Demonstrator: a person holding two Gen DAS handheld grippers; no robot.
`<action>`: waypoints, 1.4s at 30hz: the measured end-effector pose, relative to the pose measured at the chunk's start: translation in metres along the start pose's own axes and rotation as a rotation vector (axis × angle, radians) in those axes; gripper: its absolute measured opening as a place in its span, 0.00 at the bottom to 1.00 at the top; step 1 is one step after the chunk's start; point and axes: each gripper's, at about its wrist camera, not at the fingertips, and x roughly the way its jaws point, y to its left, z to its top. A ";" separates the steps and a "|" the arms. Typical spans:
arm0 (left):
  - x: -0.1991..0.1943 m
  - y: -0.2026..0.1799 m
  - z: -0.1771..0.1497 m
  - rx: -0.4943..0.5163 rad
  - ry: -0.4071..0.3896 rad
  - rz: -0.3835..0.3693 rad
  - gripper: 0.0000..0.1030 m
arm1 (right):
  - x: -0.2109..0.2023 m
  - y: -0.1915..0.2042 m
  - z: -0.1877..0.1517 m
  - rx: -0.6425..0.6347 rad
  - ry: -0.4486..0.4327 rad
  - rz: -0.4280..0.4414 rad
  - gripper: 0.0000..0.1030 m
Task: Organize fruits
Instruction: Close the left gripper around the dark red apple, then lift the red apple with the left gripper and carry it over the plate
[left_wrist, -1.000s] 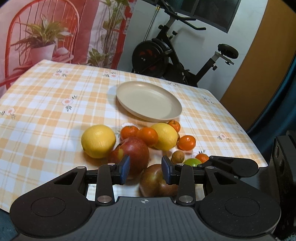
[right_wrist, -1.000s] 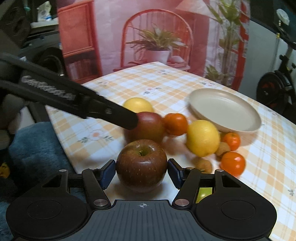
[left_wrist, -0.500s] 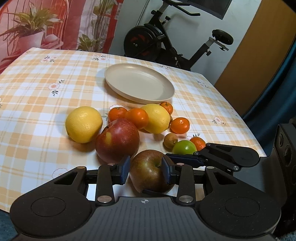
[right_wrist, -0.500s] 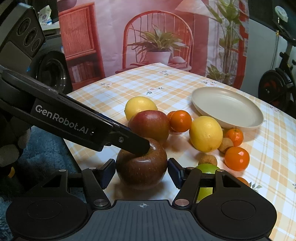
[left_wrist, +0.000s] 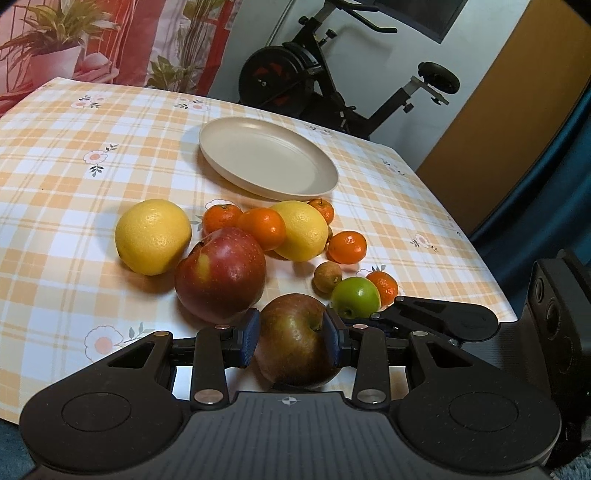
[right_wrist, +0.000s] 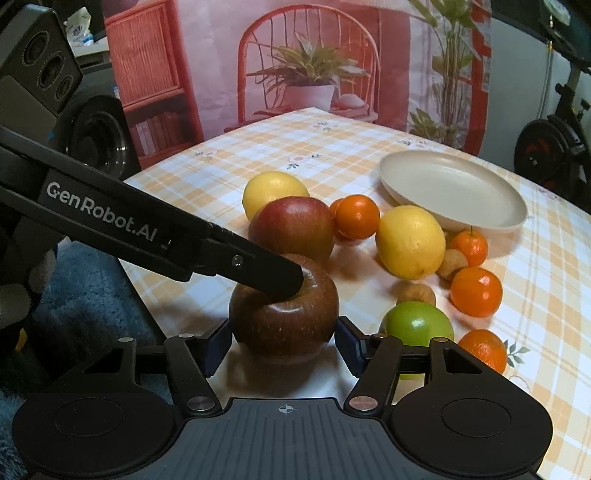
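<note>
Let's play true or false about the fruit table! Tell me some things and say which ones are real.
1. The plate has no fruit on it. True.
2. Both grippers are around the same dark apple. True.
3. There are three green apples. False: only one green apple shows.
4. The red apple sits on the plate. False: it sits on the tablecloth, by a lemon.

A checked-cloth table (left_wrist: 55, 155) bears a plate (left_wrist: 267, 162) and scattered fruits (left_wrist: 153, 236).
</note>
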 end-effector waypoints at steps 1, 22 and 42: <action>0.000 0.001 0.000 -0.005 -0.001 -0.003 0.38 | 0.000 -0.001 0.000 0.002 0.000 0.000 0.55; 0.007 0.012 0.001 -0.059 0.006 -0.049 0.42 | 0.003 -0.004 -0.002 0.022 0.009 0.005 0.54; -0.024 -0.016 0.064 0.031 -0.163 -0.073 0.42 | -0.041 -0.027 0.053 -0.008 -0.163 -0.050 0.53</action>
